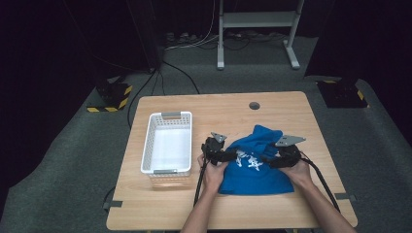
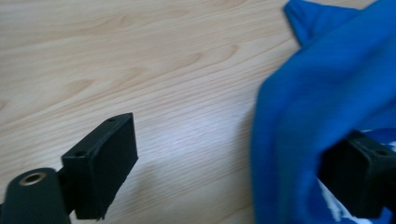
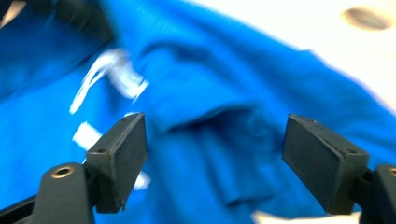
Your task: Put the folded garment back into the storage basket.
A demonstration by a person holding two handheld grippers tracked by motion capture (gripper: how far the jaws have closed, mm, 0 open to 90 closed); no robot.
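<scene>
A blue garment (image 1: 257,170) with a white print (image 1: 248,161) lies crumpled on the right half of the wooden table (image 1: 218,109). My left gripper (image 1: 233,156) sits at the garment's left edge, held by a hand. In the left gripper view this gripper (image 2: 233,172) stands open; blue cloth (image 2: 327,93) hangs against its right jaw and bare wood lies under the left one. My right gripper (image 1: 267,160) is at the garment's right side. Its jaws stand wide over the blurred blue fabric (image 3: 224,93), so the right gripper (image 3: 219,163) is open with no cloth pinched.
A white slatted basket (image 1: 148,145) stands on the table to the left of the garment. A round cable hole (image 1: 254,105) sits near the table's far edge. Cables trail from both grippers toward the front edge. Yellow-striped black blocks (image 1: 111,97) rest on the floor beyond.
</scene>
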